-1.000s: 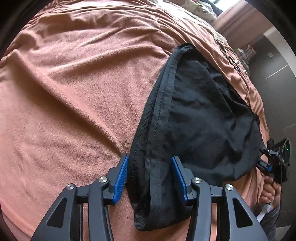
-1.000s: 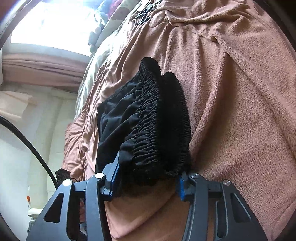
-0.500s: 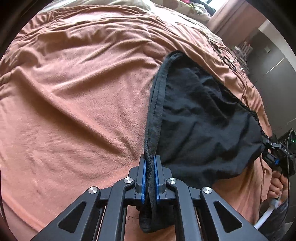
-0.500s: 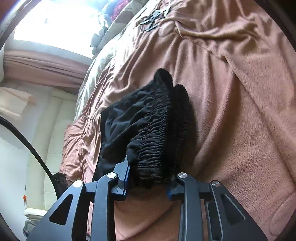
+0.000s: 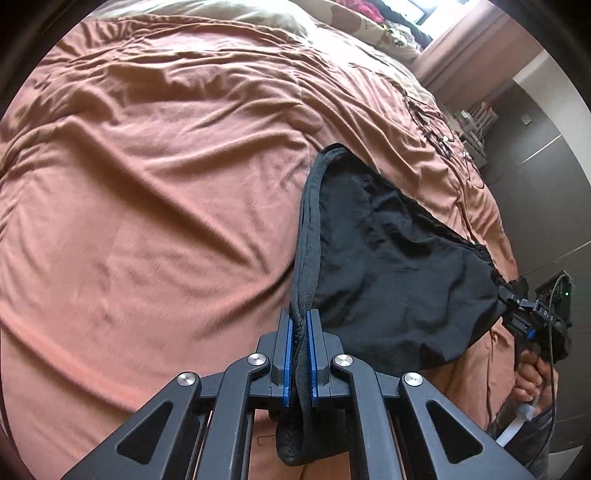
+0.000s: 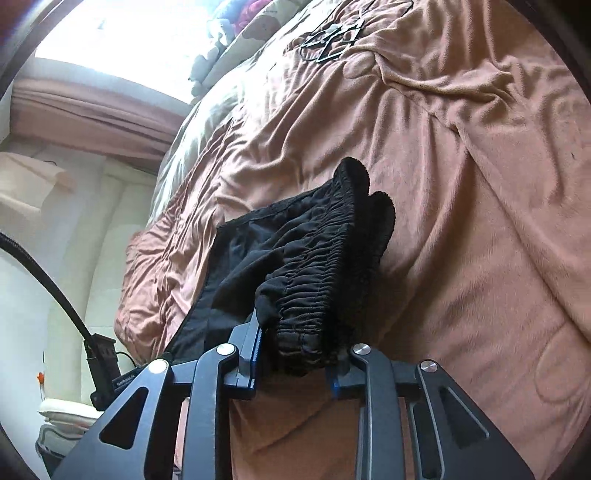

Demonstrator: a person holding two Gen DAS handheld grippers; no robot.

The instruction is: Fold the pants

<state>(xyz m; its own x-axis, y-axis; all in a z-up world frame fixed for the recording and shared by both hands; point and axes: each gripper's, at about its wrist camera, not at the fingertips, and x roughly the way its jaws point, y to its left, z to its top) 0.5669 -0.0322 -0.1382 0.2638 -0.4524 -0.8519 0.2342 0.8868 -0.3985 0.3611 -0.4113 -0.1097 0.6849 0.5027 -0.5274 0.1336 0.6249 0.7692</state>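
- Over the near edge of the bed, a pair of black pants (image 5: 388, 280) hangs slung between two handheld grippers, sagging in the middle, its far edge resting on the blanket (image 5: 155, 192).
- Left gripper (image 5: 300, 354): blue pads pressed together on the stitched hem end, a thin doubled strip of cloth running straight through them and drooping below.
- Right gripper (image 6: 295, 365): jaws clamped on the gathered elastic waistband (image 6: 332, 266), a thick ruched bundle that keeps them partly apart.
- Long axis of the garment runs from one gripper to the other, across the person's front; the waistband end lies to the right, the hem end to the left. Each hand is at its own end, neither nearer the middle.
- Judgement: the next fold turns on bringing these ends together, or laying the span flat first.
- Cloth: thin, matte, limp weave, soft creases; waistband dense and puckered.
- Blanket: salmon fleece, napped, rumpled in broad ridges.
- Far up the bed lies a tangle of dark wire hangers (image 6: 332, 33).
- A hand (image 5: 532, 380) shows below the right gripper in the left view.
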